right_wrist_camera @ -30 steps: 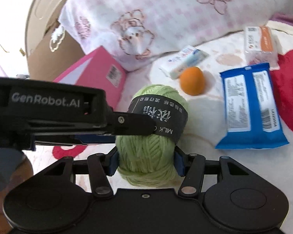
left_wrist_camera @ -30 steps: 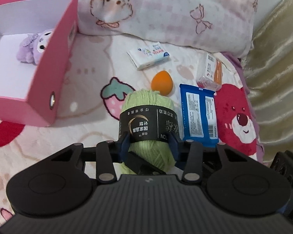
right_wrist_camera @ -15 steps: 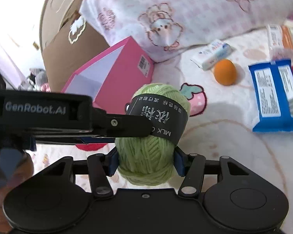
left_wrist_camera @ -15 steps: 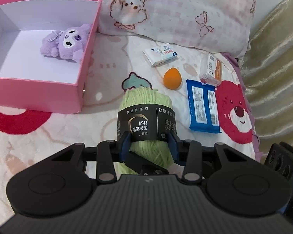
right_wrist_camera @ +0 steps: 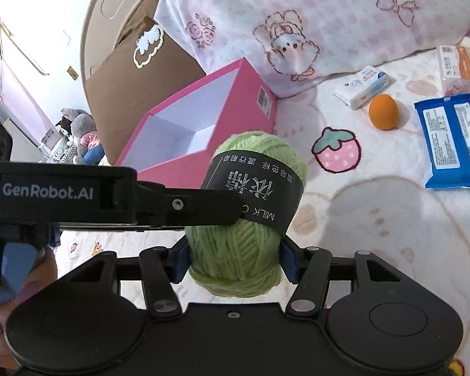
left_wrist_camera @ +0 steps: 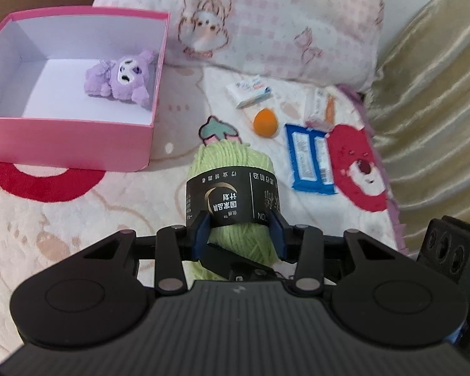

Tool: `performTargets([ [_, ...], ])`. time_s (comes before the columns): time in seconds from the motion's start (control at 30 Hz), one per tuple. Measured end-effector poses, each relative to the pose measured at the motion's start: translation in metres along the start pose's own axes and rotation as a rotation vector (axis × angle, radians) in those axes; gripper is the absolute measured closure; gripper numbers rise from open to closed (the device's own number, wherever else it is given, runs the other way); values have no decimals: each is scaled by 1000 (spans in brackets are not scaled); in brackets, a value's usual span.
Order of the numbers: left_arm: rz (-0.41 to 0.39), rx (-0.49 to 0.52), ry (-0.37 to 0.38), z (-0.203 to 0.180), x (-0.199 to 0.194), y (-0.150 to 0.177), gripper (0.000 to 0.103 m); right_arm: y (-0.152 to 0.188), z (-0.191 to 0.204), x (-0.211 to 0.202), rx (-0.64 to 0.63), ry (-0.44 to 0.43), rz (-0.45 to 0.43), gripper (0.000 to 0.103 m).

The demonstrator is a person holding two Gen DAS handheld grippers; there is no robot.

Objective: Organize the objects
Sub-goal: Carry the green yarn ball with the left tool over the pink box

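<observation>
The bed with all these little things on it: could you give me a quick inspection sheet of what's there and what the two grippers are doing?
Surface: a pale cartoon-print bedspread, a pillow at its head.
Job's things: green yarn ball held above the bed; open pink box with a purple plush toy inside.
Clutter: white tissue pack, orange egg-shaped sponge, blue wipes pack, orange-and-white packet, all lying on the bedspread.
Grippers: left gripper and right gripper both clamp the yarn ball, one from each side.
Cables: nothing seen.
Surroundings: gold curtain; brown headboard.
</observation>
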State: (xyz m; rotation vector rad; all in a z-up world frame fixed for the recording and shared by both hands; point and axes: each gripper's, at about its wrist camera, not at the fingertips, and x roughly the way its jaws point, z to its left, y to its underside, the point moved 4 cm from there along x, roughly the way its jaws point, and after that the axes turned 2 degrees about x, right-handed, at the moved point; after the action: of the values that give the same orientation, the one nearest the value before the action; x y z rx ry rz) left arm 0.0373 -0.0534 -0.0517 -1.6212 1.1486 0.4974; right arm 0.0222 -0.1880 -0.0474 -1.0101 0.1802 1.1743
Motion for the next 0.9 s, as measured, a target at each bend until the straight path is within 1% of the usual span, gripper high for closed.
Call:
performTargets([
  [0.1,-8,3,11,-1,-20,3,64,1,16,-10,-3,-2,20,39],
  [0.3,6,-14,47,6,-53,4,64,-2,47,-23,-55,13,74,38],
  [0.43,-17,-7,48,6,-76,3,64,-10,67,-30,-74,11,106,38],
  [0.57,-42,-25,60,7,-98,-6,64,-21,88,-40,-111,9,110,36],
  [0.77,-80,2,55,8,-125,-25,64,-39,114,-44,-159,17,100,35],
  [0.83,-86,11,66,11,-131,-31,64,-46,120,-43,-176,23,91,35],
  [0.9,-111,19,76,14,-138,-36,64,-53,128,-44,-194,28,81,35],
])
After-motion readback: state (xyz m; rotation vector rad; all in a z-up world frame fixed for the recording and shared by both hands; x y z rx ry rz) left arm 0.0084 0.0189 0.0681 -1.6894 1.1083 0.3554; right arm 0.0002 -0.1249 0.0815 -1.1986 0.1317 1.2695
